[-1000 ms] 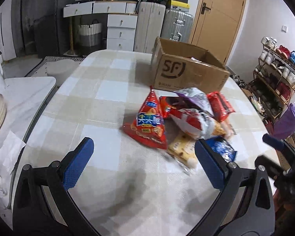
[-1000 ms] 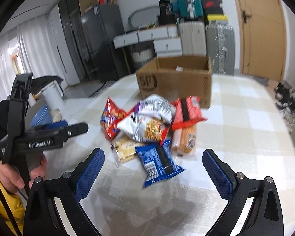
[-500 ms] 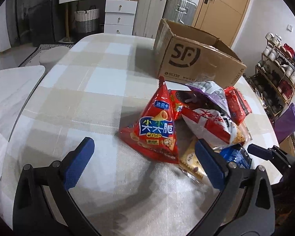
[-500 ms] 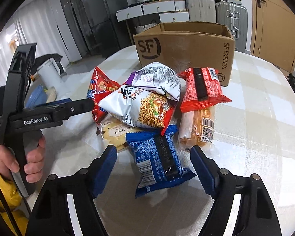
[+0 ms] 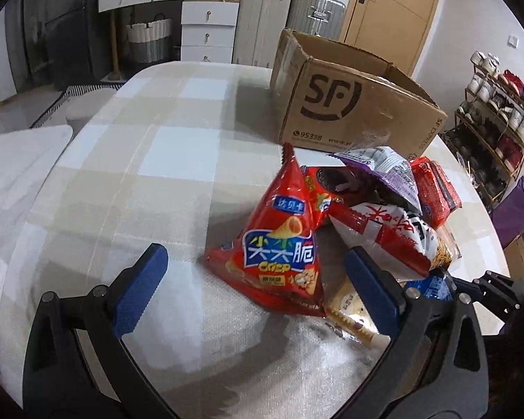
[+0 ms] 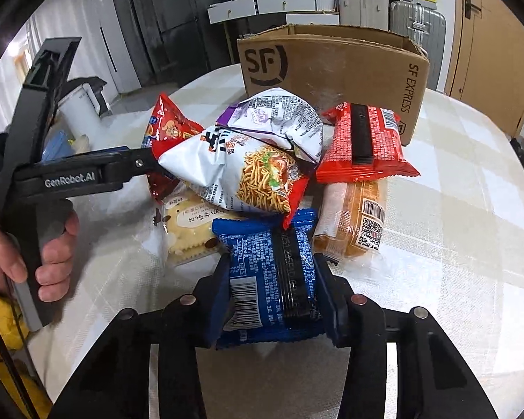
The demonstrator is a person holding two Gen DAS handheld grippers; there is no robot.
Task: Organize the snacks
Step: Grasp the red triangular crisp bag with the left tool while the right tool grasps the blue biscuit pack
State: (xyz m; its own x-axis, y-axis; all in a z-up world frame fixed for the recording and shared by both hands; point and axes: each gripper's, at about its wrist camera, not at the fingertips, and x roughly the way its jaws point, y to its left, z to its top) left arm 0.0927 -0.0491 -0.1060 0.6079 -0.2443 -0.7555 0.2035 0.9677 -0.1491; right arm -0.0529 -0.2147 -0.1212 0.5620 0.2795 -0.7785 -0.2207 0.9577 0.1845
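1. Left wrist view: your left gripper (image 5: 255,279) has its fingers wide apart with nothing between them. The red triangular crisp bag (image 5: 279,255) stands upright right in front, a bit toward the right finger, tip pointing up. It's the nearest snack to this hand. The rest of the pile sits to its right on the checked surface (image 5: 139,174).

2. Same view: the cardboard box (image 5: 353,111) sits behind the pile, top open. You can't see inside from here.

3. Right wrist view: your right gripper (image 6: 274,296) is closing on the blue packet (image 6: 269,272), fingers pressing both long edges, and its long axis runs straight away from you, toward the box (image 6: 332,70).

4. Same view: the box interior is hidden too, so no idea what's in there. The noodle bag (image 6: 241,174) overlaps the blue packet's far end, so lifting may tug it.
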